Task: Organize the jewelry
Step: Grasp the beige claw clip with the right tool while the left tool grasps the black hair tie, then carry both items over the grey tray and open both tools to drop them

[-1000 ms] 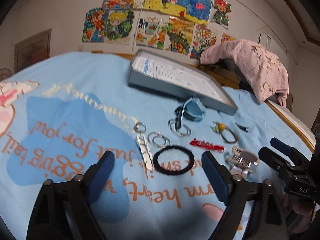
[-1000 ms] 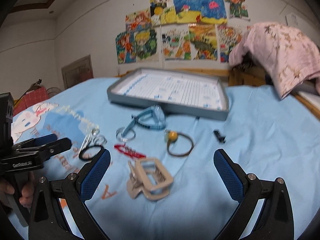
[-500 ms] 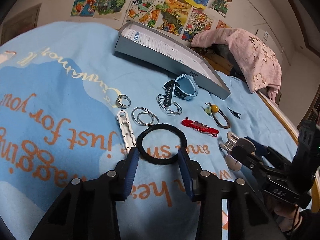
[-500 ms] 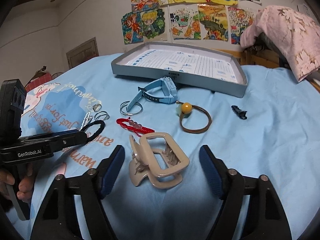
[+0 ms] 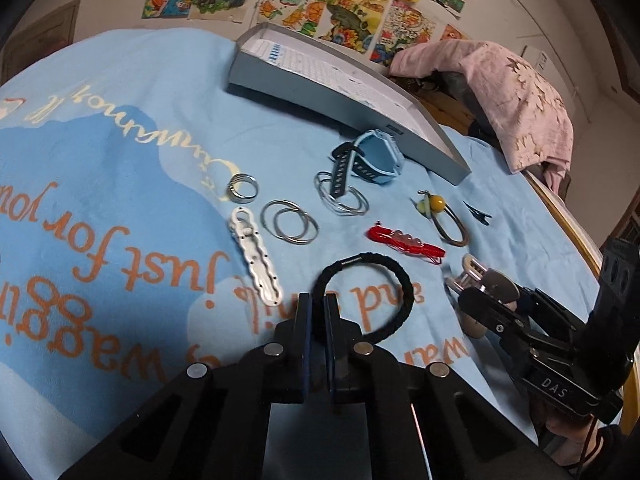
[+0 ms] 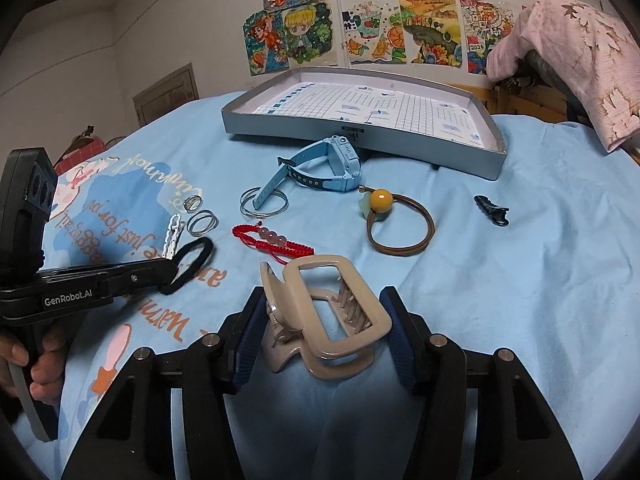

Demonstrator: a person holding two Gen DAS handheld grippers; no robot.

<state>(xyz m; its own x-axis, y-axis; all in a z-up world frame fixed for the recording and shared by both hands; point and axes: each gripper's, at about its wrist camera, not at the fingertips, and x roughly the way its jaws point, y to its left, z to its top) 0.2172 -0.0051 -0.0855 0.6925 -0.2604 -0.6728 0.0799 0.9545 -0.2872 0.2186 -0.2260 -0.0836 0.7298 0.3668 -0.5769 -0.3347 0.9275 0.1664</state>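
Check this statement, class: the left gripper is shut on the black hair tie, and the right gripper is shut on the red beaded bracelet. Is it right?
One detail is wrong. The right gripper is shut on the beige claw clip, as the right wrist view shows; the red beaded bracelet lies free on the cloth. The left gripper is indeed shut on the black hair tie.

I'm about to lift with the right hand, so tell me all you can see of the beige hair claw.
The beige hair claw looks like glossy plastic: two open rectangular frames hinged at one end, teeth showing inside. It lies tilted on the blue cloth, between the right gripper pads; the pads seem to press its sides, contact on the far side unclear. The red bracelet lies just beyond, apart.
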